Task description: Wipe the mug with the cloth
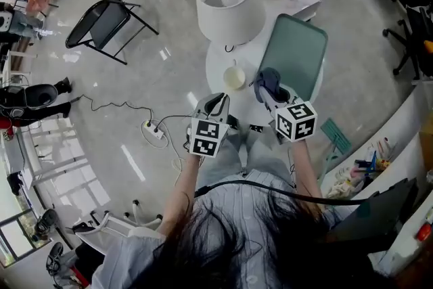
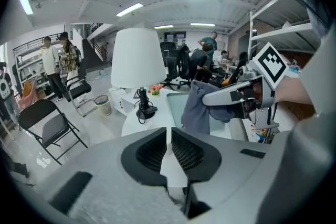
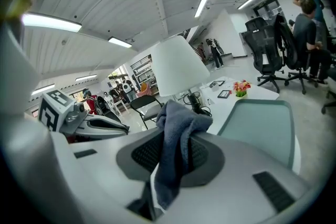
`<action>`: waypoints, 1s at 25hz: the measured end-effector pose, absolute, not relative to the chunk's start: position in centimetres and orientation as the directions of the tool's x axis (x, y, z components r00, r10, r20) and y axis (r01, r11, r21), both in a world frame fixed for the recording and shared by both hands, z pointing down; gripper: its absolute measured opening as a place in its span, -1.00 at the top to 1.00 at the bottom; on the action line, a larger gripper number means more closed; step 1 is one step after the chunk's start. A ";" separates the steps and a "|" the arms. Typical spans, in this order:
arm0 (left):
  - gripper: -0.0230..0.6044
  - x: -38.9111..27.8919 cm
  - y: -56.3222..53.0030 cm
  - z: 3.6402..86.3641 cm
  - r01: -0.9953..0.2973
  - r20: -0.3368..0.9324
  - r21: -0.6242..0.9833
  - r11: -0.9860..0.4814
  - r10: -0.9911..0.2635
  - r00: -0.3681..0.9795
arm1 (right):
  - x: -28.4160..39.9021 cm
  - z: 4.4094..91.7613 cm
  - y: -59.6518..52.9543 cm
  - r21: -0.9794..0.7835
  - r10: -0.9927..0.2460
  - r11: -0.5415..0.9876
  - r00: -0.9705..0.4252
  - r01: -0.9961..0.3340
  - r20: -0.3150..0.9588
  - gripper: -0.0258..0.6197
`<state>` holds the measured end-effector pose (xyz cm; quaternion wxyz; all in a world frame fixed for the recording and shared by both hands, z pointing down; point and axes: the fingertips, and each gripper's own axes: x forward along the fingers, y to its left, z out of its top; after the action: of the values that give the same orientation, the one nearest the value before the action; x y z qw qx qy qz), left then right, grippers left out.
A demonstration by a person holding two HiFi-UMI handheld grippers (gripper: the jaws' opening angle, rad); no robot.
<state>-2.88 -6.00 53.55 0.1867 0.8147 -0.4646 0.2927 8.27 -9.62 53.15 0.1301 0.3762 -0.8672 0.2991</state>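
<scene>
Left gripper [image 1: 217, 102], right gripper [image 1: 269, 89]: jaws together.

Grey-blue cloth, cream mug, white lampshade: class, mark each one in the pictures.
Grey-blue cloth [image 3: 176, 139], right gripper view, hanging middle fold.
Cream mug [image 1: 234, 78], head view, open top.
White lampshade [image 1: 237, 27], head view, outer side wall.

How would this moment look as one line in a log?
right gripper: shut on cloth | left gripper: shut, empty | mug: on table, untouched | wiping: not begun
</scene>
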 end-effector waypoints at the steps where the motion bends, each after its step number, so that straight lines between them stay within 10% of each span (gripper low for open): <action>1: 0.79 -2.9 -5.8 53.6 -0.867 0.651 0.035 -0.497 -0.646 0.397 | 8.2 53.3 -9.4 -0.424 -0.574 0.536 -0.683 -0.730 0.451 0.65; 25: 0.83 -10.4 0.6 52.0 -0.828 0.583 0.068 -0.557 -0.651 0.486 | 0.2 51.1 -1.4 -0.397 -0.655 0.479 -0.620 -0.783 0.433 0.65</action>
<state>-10.37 0.59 52.03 0.1728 0.8444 -0.4380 0.2555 0.24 -1.42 51.05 0.1114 0.4217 -0.8526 0.2879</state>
